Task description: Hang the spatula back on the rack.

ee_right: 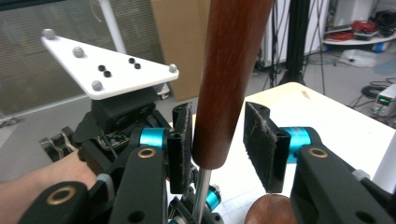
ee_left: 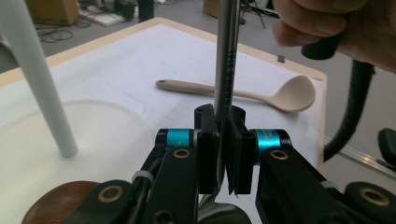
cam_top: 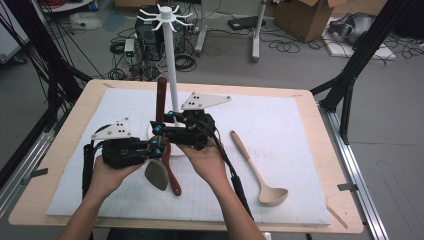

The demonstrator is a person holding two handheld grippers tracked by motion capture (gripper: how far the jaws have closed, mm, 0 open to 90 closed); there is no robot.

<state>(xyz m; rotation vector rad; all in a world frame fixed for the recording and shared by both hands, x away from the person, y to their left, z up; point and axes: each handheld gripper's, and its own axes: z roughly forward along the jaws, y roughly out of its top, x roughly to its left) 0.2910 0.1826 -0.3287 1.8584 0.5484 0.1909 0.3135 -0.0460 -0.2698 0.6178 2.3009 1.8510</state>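
A kitchen tool with a brown wooden handle and a thin metal shaft stands almost straight up over the middle of the white mat. Its grey flat blade hangs low, just above the mat.

The left gripper has its jaws closed tight on the metal shaft, with the pads pressing on both sides. The right gripper sits higher, around the bottom end of the wooden handle. Its left pad is right against the wood, but there is a gap between the wood and the other pad, so its jaws are a little open and not squeezing.

A second tool with a brown handle lies on the mat just beside the blade. A white hanging stand with hooks on top rises right behind the grippers. A beige ladle lies on the mat to the right, well apart from the hands. The mat lies on a wooden table.
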